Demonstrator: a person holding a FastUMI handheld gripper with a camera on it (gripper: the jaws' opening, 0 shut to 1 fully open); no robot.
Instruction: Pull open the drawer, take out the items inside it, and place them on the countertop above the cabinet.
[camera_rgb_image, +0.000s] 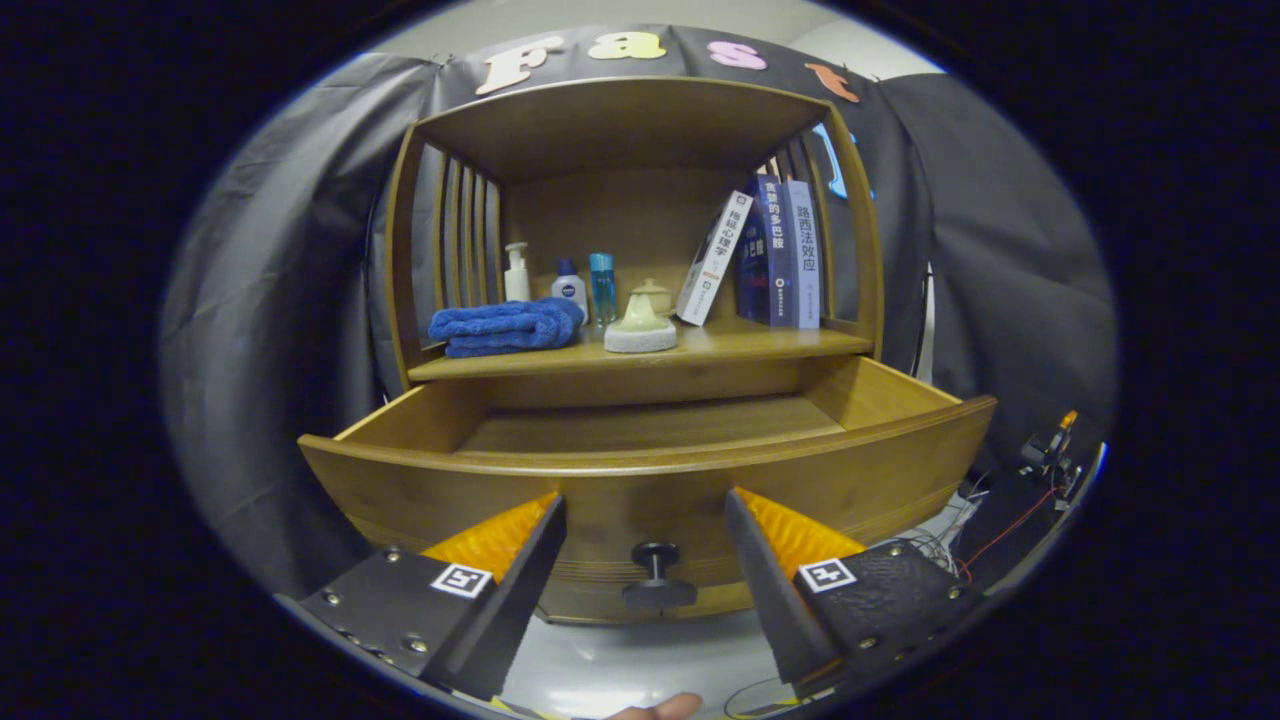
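A wooden cabinet (640, 130) is shown at centre frame against the dark booth wall. Its drawer (650, 480) is pulled fully out, the visible inner floor bare. On the countertop (760, 345) above are seen books (775, 250), a folded blue towel (505, 328), bottles (570, 285) and a small lidded jar (642, 320). The gripper (645, 500) is held released, fingers spread, the drawer knob (657, 575) lying between them untouched.

wooden drawer (640, 470) pulled open, empty
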